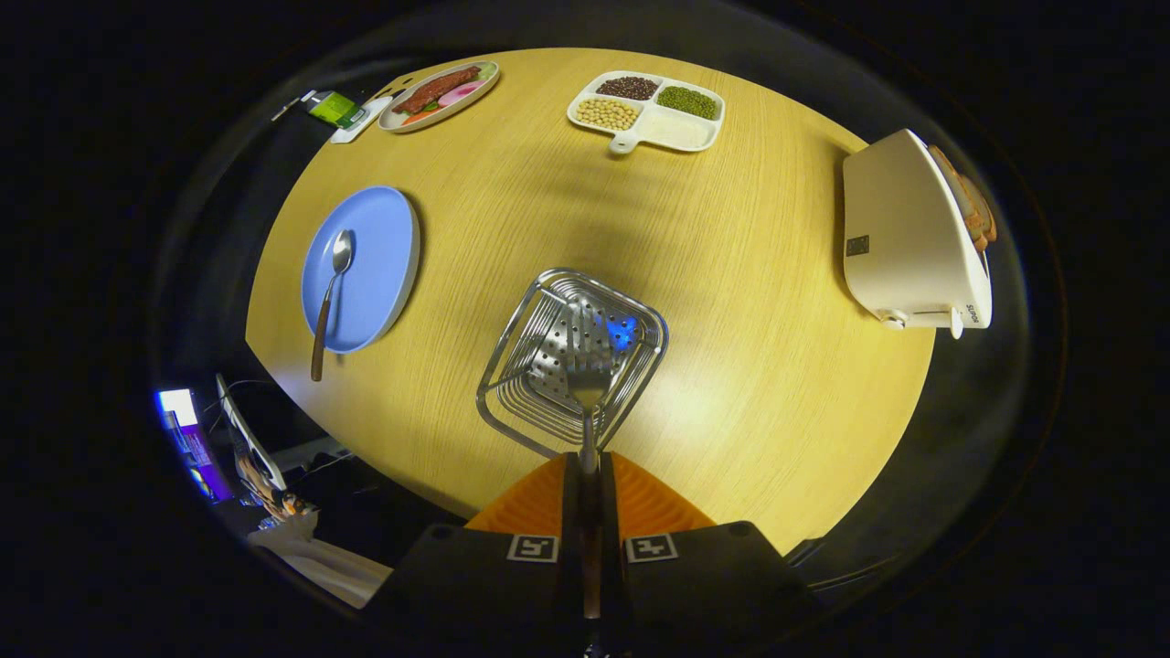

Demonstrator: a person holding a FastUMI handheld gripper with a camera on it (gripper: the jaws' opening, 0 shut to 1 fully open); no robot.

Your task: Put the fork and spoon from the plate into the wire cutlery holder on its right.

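1. The gripper [590,457] is clenched on the handle of the fork [588,388]; both fingers press it from either side, and the fork points straight ahead with its tines down over the open mouth of the wire holder [571,361].
2. The holder stands on the wooden table [731,302], just ahead of the fingers, and the fork's head sits inside its rim, above the perforated bottom. Whether the tines touch that bottom cannot be told.
3. The step in hand looks to be the drop of the fork into the holder. To do it well, keep the fork upright and centred between the wires, lower it until the head is well below the rim, then let go.
4. Opening too high or off-centre could let the fork tip against the rim and fall out, or nudge the light holder.
5. The spoon [331,297] lies on the blue plate [379,265], to the left of the holder and well apart from it, its bowl at the far end and its handle reaching past the plate's near rim. It appears to be the next thing to fetch.
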